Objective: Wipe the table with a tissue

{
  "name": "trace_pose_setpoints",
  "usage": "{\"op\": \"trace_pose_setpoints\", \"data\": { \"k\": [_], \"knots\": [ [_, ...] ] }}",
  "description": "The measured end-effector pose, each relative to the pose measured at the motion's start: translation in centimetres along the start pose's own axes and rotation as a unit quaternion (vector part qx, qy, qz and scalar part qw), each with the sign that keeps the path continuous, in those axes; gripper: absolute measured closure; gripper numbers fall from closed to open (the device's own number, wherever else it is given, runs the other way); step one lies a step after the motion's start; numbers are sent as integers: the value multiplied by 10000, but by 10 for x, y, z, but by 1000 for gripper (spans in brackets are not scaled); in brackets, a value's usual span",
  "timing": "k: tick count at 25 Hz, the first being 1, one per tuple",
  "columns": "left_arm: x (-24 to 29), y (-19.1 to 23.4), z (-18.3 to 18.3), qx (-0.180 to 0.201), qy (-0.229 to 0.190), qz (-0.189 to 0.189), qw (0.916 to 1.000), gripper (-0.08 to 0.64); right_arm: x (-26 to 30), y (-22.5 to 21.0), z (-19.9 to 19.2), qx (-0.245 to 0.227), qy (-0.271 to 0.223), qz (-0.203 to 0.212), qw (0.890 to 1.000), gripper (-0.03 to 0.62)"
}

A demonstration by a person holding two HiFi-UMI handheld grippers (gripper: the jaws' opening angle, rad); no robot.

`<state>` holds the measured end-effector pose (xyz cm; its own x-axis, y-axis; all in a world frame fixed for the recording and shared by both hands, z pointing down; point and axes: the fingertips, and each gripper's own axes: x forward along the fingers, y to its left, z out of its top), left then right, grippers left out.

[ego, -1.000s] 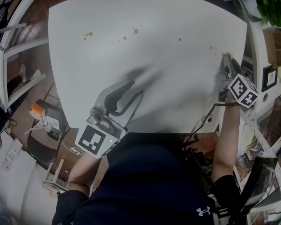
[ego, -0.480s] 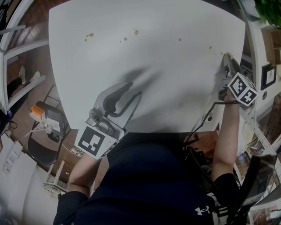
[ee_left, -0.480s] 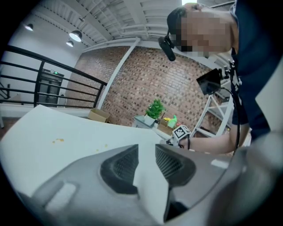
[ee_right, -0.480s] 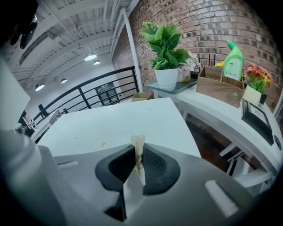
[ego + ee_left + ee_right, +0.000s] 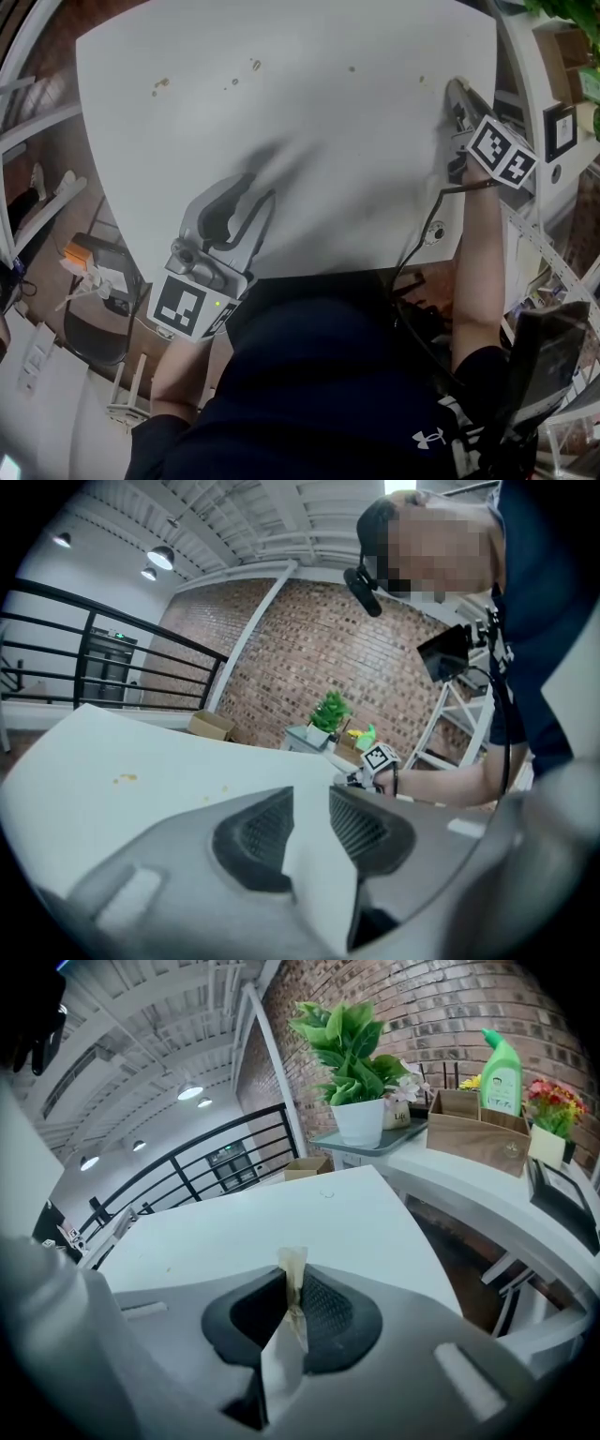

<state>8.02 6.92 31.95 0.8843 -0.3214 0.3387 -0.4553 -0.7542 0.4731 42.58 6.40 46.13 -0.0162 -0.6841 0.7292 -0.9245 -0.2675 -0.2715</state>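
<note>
Head cam: above the person, facing steeply down, whole desk (image 5: 309, 122) in view. Left gripper (image 5: 253, 194) cam: low and close over the desk, facing the right gripper (image 5: 457, 90). Right gripper cam: low, facing along the desk twd railing (image 5: 234, 1162). All 3 share the desk top.

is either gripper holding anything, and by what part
The right gripper is shut on a tissue, pinched near one end, with a small stained tip poking past the jaws. The left gripper is open and empty.

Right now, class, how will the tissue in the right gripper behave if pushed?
Probably floppy: the tissue is a thin, creased strip pinched between shut jaws. Likely light. It may crumple or tear dragging over the table.
</note>
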Motion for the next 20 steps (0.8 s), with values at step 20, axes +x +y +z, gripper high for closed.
{"op": "trace_pose_setpoints", "data": {
  "k": [20],
  "knots": [
    [0, -15, -5, -48, 28, -169, 9998, 442, -11, 8, -18, -412, 340, 71, 9985, 558]
  ]
}}
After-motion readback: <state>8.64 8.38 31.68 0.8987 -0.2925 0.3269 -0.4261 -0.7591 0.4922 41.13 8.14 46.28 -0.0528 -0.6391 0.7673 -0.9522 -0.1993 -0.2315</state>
